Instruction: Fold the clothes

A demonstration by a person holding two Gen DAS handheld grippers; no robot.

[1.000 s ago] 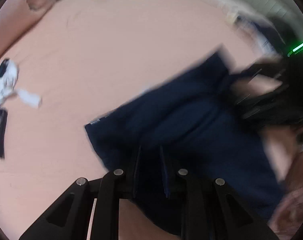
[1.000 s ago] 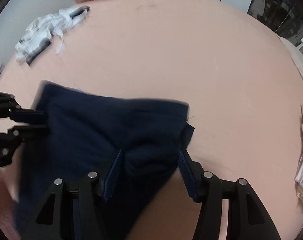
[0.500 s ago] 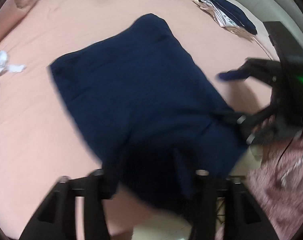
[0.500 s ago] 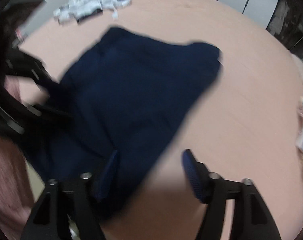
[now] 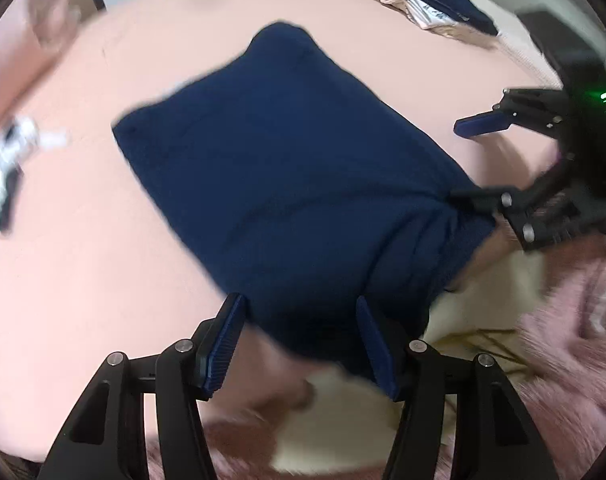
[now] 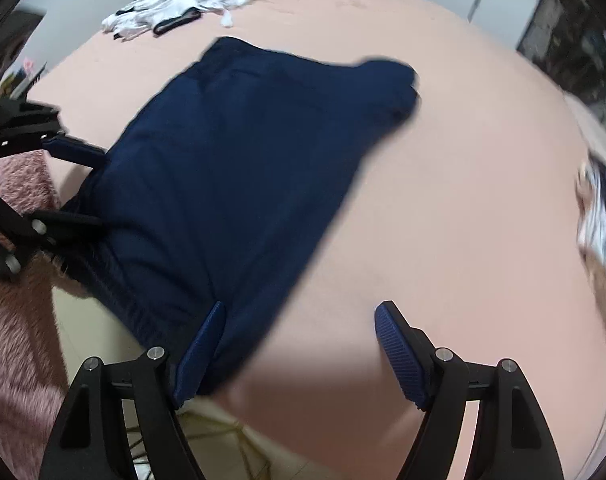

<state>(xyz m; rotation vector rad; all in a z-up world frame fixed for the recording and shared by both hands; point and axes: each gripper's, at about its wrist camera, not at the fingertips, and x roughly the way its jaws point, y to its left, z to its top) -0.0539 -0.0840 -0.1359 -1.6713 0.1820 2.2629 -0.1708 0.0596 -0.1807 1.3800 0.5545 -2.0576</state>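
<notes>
One navy garment lies spread on the pink bed sheet, its near edge hanging over the bed's edge; no label or writing is readable. Both the left gripper and the right gripper are spread wide, gripping nothing. White clothes lie beyond, folded clothes well apart.

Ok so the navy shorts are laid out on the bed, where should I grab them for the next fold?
Probably the waistband end of the navy shorts, at the near edge of the bed. It hangs over that edge, so the fingers can likely close around it from your side. Both the left gripper and the right gripper are open.
</notes>
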